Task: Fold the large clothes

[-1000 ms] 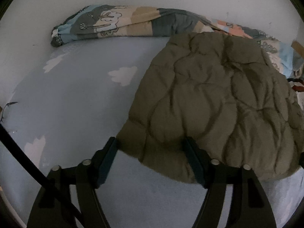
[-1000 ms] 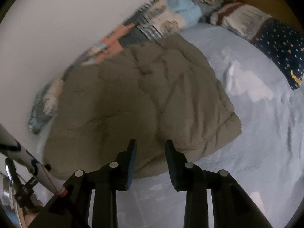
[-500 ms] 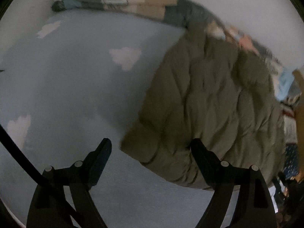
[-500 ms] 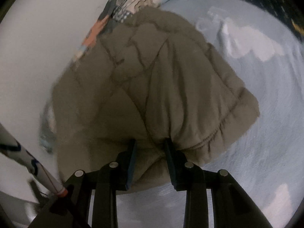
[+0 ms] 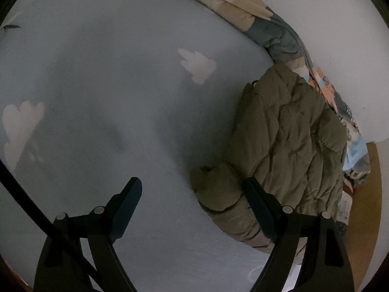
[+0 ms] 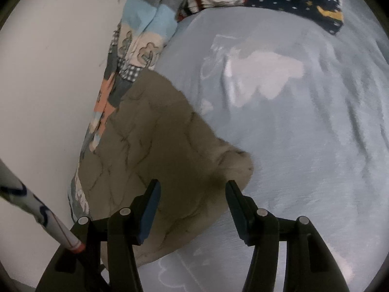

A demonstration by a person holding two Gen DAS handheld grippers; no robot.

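Olive-green quilted puffer jacket (image 6: 155, 150) lies bunched on the pale blue cloud-print bed sheet (image 5: 121, 97), along the patchwork blanket (image 6: 136, 48) at the white wall (image 6: 48, 73). Both grippers tilt downward: the left gripper (image 5: 192, 194) gapes wide and empty at lower centre with bare sheet to its left, while the right gripper (image 6: 193, 194) has just been opening, loose above the jacket's hem. The jacket's near edge is cut off behind the fingers (image 5: 260, 209).
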